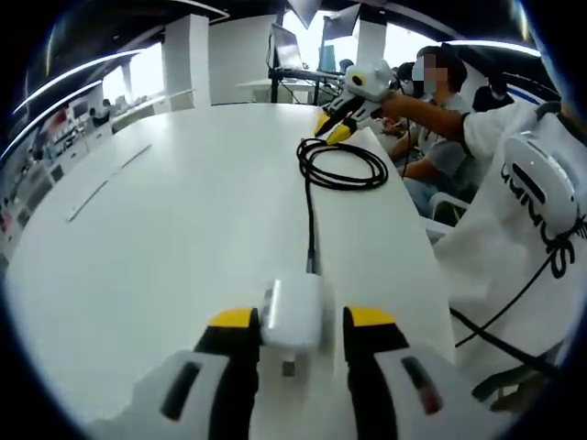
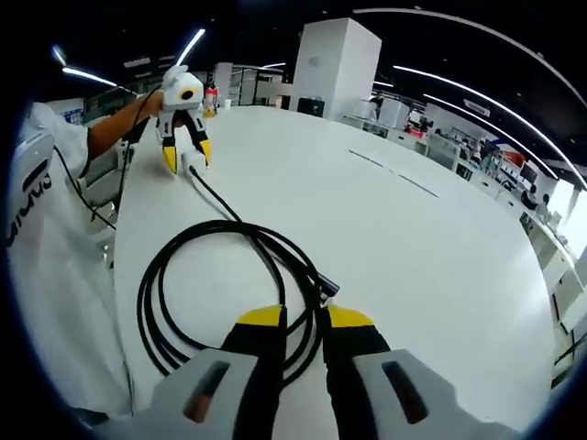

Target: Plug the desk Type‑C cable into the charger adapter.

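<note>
Gripping charger adapter (image 1: 293,312), left gripper (image 1: 298,323); right gripper (image 2: 303,321) seemingly pinching cable (image 2: 220,275).

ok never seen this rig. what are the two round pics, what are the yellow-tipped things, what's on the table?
There is no robot here: a person holds a hand-held gripper in each hand, and each carries a fisheye camera looking along its own two yellow-tipped jaws.

The left gripper view looks down the left hand-held gripper. Between its jaws sits a white charger adapter, apparently clamped. A black cable runs from the adapter across the white table to a loose coil. The right hand-held gripper shows far off, by that coil.

The right gripper view looks the other way. The right hand-held gripper is at the coil, jaws close around the strands; whether it grips them is unclear. The cable's free plug lies just ahead, unplugged.
</note>
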Tool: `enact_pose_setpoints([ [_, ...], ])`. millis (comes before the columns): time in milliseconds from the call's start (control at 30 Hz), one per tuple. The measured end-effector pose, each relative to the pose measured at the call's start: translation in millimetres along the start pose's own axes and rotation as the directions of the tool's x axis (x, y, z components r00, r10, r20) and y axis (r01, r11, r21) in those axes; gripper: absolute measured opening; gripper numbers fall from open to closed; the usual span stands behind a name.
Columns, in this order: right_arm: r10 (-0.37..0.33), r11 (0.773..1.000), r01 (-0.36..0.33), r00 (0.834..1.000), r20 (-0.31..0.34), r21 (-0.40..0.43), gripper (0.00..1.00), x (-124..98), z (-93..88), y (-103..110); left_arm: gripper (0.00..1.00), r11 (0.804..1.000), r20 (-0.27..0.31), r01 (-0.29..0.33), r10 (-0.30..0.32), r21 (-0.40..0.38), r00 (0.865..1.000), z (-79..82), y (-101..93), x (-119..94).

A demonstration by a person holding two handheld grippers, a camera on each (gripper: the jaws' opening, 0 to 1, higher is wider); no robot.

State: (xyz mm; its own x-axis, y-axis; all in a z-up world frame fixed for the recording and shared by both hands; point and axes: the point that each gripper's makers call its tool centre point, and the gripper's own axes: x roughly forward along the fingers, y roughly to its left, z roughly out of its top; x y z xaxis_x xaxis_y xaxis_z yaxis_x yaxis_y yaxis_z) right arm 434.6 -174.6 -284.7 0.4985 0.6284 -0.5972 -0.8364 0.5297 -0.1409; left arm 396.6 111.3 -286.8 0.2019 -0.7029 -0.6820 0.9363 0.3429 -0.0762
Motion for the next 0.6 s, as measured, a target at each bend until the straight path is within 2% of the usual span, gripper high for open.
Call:
enact_pose_setpoints([
  [333, 0.006, 1.000, -0.005, 1.000, -0.015, 0.026, 0.07, 1.7, -3.3, -0.7, 0.33, 1.000, -0.004, 0.004, -0.004, -0.005, 1.000, -0.5, 1.0, 2.6],
  [600, 0.003, 0.999, -0.002, 0.999, -0.034, 0.037, 0.07, 2.6, -4.1, 0.2, 0.29, 1.000, -0.006, 0.003, -0.003, -0.007, 1.000, -0.7, 3.3, 4.3],
])
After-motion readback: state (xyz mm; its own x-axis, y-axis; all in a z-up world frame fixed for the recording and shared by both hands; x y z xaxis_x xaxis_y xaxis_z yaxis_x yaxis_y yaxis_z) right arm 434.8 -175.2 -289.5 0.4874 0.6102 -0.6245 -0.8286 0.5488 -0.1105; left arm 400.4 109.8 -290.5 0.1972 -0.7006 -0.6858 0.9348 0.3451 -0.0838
